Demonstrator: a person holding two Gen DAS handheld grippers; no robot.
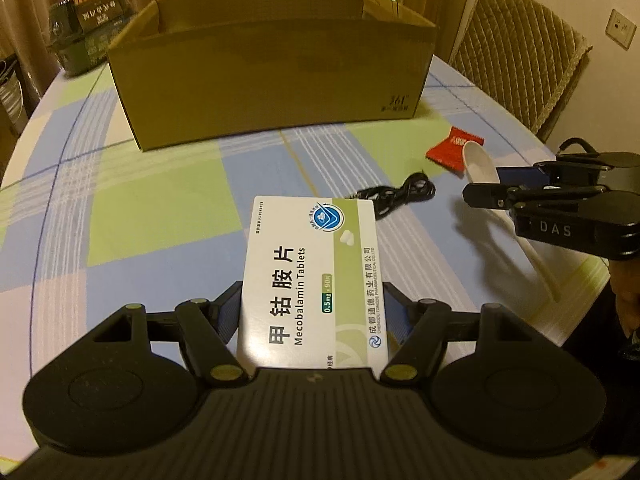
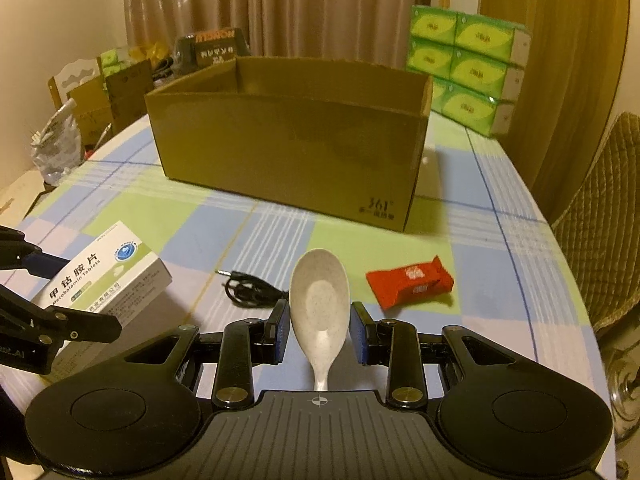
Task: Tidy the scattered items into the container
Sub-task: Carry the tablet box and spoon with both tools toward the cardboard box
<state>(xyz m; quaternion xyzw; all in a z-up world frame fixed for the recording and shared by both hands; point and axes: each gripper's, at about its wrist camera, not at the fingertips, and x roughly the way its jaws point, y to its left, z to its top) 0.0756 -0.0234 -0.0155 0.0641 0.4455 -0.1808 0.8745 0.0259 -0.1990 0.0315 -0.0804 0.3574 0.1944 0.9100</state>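
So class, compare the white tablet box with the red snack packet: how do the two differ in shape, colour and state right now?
The white tablet box is a flat, rigid card carton; the red snack packet is a small, soft crinkled wrapper. The box is clamped in the left tool and lifted; the packet lies loose on the checked tablecloth. The box is white and green; the packet is red. Both are still outside the brown cardboard container.

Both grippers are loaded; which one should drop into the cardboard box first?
Probably left. The left gripper holds the tablet box facing the cardboard box squarely; the right gripper, with the spoon, sits further aside.
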